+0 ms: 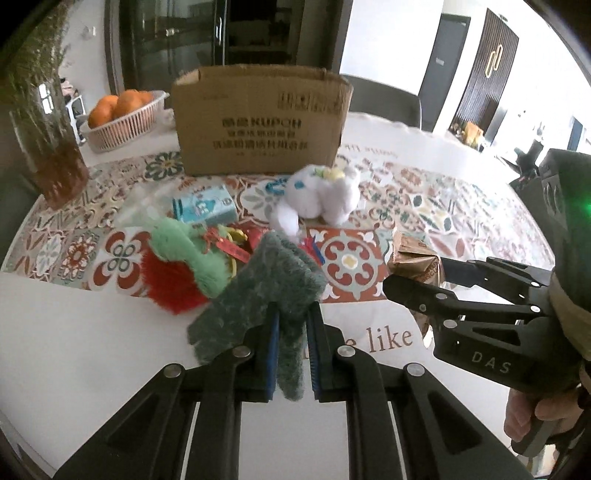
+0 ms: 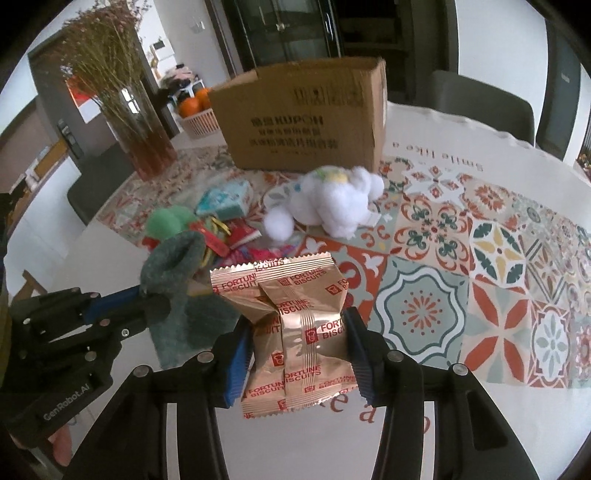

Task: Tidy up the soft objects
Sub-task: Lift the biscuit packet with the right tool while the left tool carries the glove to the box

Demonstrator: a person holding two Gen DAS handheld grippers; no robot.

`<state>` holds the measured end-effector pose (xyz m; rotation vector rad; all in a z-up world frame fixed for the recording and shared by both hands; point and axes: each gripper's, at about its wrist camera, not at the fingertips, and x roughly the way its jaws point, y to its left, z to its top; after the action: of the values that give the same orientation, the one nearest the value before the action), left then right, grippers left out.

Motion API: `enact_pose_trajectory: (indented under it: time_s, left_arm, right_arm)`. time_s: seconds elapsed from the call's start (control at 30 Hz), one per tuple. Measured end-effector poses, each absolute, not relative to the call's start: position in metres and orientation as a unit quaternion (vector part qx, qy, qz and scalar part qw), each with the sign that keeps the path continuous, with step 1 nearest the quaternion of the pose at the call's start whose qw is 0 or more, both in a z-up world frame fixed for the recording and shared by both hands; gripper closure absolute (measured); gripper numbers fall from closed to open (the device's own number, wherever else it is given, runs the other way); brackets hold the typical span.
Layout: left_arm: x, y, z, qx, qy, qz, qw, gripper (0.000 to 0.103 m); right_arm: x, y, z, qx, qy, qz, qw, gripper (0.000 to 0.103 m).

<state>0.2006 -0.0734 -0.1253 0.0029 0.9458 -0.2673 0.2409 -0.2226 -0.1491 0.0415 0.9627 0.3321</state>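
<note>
- Left tongs [image 1: 291, 350]: clenched on a green cloth [image 1: 266, 280], its long axis running forward along the fingers.
- Right tongs [image 2: 295, 339]: grasping a biscuit pack [image 2: 291, 332].
- Box [image 1: 258, 122]: straight ahead of both, beyond the plush toys [image 1: 325, 195]; neither tongs is clearly nearer.

Place: home dining room
Signs: patterned tablecloth [image 2: 461, 258], basket of oranges [image 1: 118, 118], dried-flower vase [image 2: 125, 110], glass cabinet [image 2: 291, 33], dining chair [image 2: 480, 107]

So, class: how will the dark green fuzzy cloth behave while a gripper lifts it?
Probably floppy: the green cloth folds and droops around the left gripper. Likely light, since it is thin. Its fuzzy nap probably resists slipping from the shut jaws.
</note>
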Motion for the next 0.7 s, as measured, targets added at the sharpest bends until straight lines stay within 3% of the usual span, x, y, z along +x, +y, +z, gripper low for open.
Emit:
enact_pose_trajectory:
  time_s: [0.7]
  left_arm:
    - [0.179,-0.053,-0.038,-0.024,0.351,-0.118,0.928,0.088]
  right_arm:
    - [0.218,-0.211,-0.065,0.041,0.373,0.168,0.912,0.054]
